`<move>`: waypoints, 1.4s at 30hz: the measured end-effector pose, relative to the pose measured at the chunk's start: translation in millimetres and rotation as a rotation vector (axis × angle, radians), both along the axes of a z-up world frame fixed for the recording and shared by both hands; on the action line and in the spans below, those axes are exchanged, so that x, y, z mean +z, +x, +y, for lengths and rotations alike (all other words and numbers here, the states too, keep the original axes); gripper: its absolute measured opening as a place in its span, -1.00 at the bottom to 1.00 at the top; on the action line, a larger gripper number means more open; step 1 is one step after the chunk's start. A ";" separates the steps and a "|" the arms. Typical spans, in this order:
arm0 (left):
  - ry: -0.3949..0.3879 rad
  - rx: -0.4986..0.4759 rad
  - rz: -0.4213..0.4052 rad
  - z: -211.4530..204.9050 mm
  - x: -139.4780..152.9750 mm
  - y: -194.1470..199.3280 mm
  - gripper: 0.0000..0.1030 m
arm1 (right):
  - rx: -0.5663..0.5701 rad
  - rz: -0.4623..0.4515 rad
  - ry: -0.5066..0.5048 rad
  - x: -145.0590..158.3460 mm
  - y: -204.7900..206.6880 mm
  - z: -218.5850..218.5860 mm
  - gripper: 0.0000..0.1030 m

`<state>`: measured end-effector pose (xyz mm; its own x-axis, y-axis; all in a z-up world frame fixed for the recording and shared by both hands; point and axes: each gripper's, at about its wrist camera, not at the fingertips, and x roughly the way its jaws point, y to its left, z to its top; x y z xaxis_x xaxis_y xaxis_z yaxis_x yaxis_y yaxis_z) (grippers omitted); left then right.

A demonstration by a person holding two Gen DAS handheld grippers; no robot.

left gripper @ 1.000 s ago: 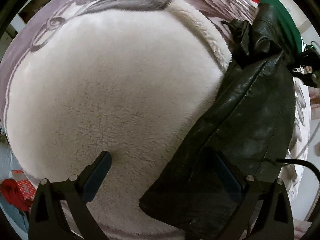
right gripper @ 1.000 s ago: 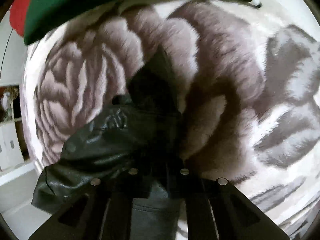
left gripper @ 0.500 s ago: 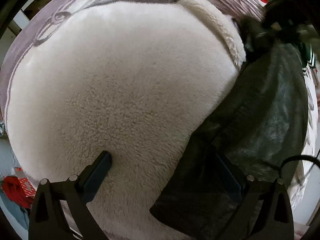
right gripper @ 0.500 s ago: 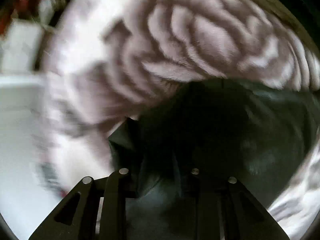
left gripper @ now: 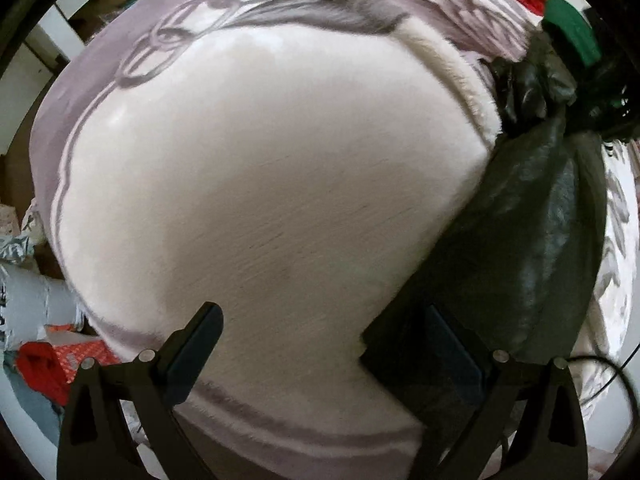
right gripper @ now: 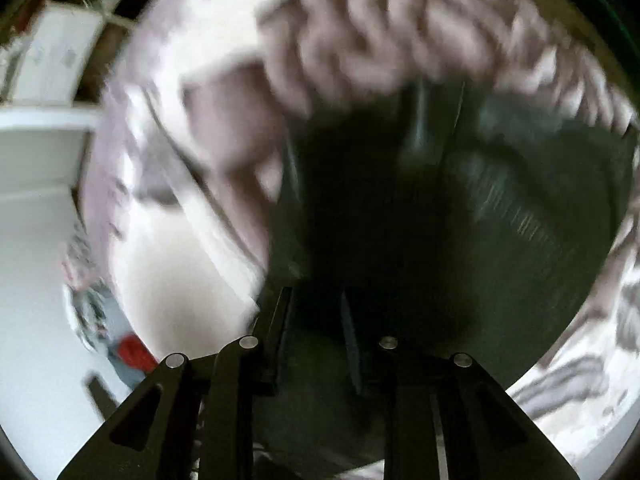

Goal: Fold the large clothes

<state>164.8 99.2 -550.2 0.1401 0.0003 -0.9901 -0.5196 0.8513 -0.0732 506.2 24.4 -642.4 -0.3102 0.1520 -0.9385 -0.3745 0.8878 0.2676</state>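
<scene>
Both grippers differ: the right gripper (right gripper: 316, 340), pinching the black leather sleeve (left gripper: 520, 248) at frame right, has swung it across; the left gripper (left gripper: 324, 344) hangs wide over white fleece lining (left gripper: 260, 180).

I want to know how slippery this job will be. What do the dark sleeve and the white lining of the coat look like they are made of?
The dark sleeve looks like leather or faux leather: smooth, dull sheen, fine creases. The white lining looks like fleece or shearling-style pile: matte and fuzzy along its edge. The right gripper is clamped on the dark material.
</scene>
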 end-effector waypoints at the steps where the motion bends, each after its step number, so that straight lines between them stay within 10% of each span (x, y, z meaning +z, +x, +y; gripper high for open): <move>1: 0.002 0.004 0.005 1.7 -1.1 -1.8 1.00 | -0.001 -0.017 -0.022 -16.8 -3.2 2.8 -0.52; 6: 0.009 0.025 0.013 15.5 -0.9 -2.7 1.00 | 0.009 -0.095 -0.147 -43.9 -10.7 20.4 -0.51; 11: -0.024 0.026 -0.055 17.5 26.6 2.1 0.99 | -0.161 -0.023 -0.004 -11.9 -9.7 -20.1 -0.51; 16: -0.155 -0.048 -0.111 14.1 25.1 18.8 0.99 | -0.467 0.067 0.227 39.2 -62.0 -131.6 0.26; 20: -0.284 -0.099 -0.073 -7.2 -8.5 34.4 0.96 | -0.626 0.204 0.184 -5.8 -151.9 -189.3 0.26; 22: -0.270 -0.127 -0.067 -13.2 -19.6 44.8 0.58 | -0.722 0.334 0.197 -45.8 -200.0 -210.7 0.26; 24: -0.240 -0.167 -0.109 -21.4 -15.5 48.1 -0.52 | -0.796 0.403 0.244 -83.9 -220.6 -209.6 0.24; 26: -0.243 -0.168 -0.122 -25.8 -4.1 47.1 -0.63 | -0.856 0.408 0.313 -96.2 -241.1 -211.7 -0.37; 31: -0.219 -0.196 -0.087 -11.8 -14.8 46.5 -0.60 | -0.751 0.322 0.275 -77.3 -255.4 -198.7 -0.69; 37: -0.078 -0.173 0.035 -22.5 29.5 44.4 -0.33 | -0.612 0.422 0.258 -83.3 -231.2 -215.8 -0.40; 42: 0.080 -0.185 0.055 -49.3 87.7 41.3 -0.30 | -0.582 0.290 0.251 -31.1 -192.2 -290.5 -0.05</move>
<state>206.2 49.9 -462.5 0.0906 0.0590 -0.9941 -0.3554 0.9344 0.0231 314.0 -266.1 -673.6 -0.3450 0.5713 -0.7447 0.2613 0.8205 0.5084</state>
